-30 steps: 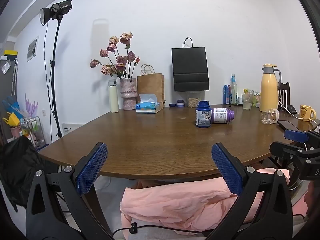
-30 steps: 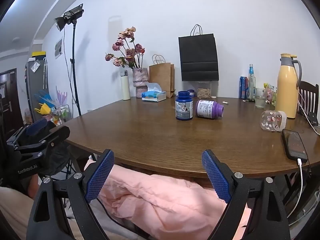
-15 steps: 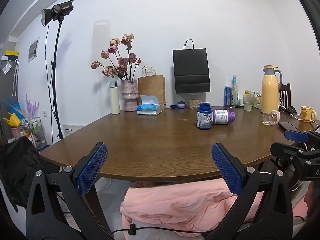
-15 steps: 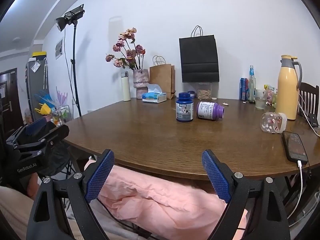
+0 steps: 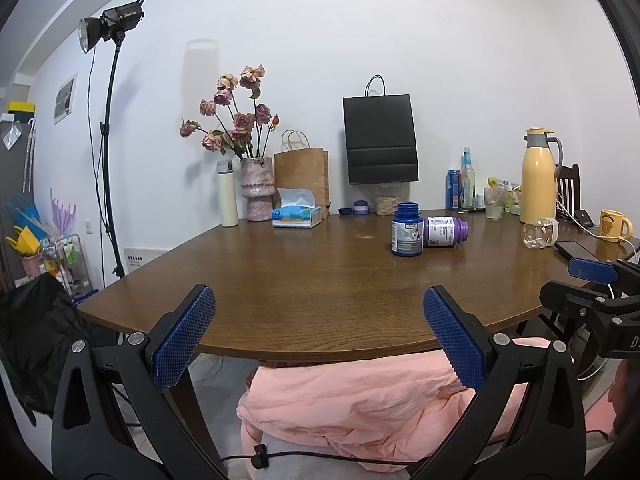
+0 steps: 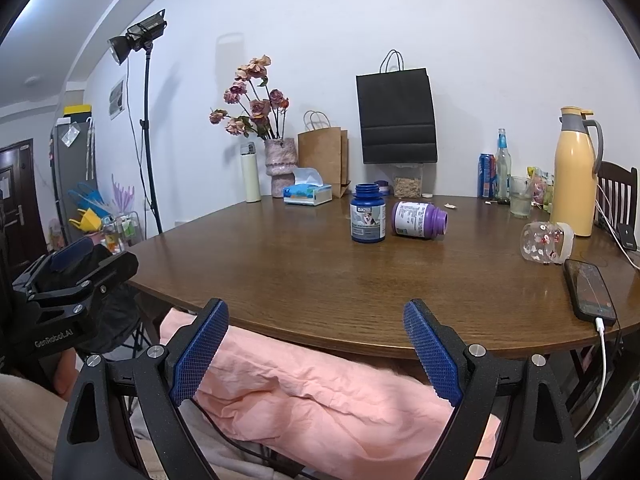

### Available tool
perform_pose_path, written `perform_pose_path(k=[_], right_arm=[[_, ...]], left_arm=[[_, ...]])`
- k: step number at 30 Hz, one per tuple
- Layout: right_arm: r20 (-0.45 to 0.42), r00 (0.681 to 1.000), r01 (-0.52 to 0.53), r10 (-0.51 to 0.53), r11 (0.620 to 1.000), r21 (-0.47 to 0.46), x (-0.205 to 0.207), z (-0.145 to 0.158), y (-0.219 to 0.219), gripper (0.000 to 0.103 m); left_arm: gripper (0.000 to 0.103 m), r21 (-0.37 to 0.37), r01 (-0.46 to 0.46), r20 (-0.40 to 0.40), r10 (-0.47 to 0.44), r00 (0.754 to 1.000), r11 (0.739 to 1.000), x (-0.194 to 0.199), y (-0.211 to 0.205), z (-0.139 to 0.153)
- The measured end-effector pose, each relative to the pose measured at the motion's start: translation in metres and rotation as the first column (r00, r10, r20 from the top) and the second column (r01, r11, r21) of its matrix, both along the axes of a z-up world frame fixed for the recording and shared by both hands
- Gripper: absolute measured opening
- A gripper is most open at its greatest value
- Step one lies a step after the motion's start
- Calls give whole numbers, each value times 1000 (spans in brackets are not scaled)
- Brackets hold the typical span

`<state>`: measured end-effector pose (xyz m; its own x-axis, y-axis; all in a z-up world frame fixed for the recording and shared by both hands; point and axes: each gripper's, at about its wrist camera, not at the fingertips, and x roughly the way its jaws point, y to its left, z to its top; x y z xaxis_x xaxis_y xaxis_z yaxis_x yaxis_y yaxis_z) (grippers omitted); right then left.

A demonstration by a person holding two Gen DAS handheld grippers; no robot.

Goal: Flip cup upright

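Note:
A clear glass cup with red flower print and a white lid (image 6: 546,243) lies on its side at the right of the brown table (image 6: 320,280); it also shows in the left wrist view (image 5: 540,234). My left gripper (image 5: 318,340) is open and empty, held below the table's near edge over pink cloth. My right gripper (image 6: 316,350) is open and empty, also at the near edge, far from the cup.
An upright blue bottle (image 6: 367,219) and a toppled purple bottle (image 6: 418,219) stand mid-table. A phone on a cable (image 6: 591,291) lies just in front of the cup, a yellow thermos (image 6: 574,178) behind it. A vase, bags and a tissue box line the back.
Both grippers have lowered slightly, so the tabletop looks flatter. Jaws stay open; nothing on the table moved.

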<state>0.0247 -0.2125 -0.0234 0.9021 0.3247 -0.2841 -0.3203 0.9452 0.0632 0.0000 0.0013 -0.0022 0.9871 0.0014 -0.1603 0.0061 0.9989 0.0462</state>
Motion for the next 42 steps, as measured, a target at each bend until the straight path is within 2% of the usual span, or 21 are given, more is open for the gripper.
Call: perform_pose_path(k=[5, 33, 36, 39, 42], right_arm=[[-10, 1000, -7, 7, 1000, -1, 2, -1, 0, 93], [-11, 1000, -25, 25, 1000, 3, 4, -1, 0, 93], [-10, 999, -30, 30, 1000, 7, 10, 2, -4, 93], [14, 1000, -6, 6, 1000, 5, 27, 13, -16, 93], [7, 999, 35, -35, 999, -14, 66, 33, -37, 93]], left_arm=[[103, 1, -1, -18, 1, 1000, 1000, 2, -1, -2], [103, 0, 10, -9, -10, 1000, 1000, 3, 1, 3], [103, -15, 57, -11, -57, 998, 998, 19, -3, 11], [103, 8, 117, 6, -117, 993, 993, 43, -18, 23], [103, 33, 189, -4, -189, 982, 981, 78, -39, 37]])
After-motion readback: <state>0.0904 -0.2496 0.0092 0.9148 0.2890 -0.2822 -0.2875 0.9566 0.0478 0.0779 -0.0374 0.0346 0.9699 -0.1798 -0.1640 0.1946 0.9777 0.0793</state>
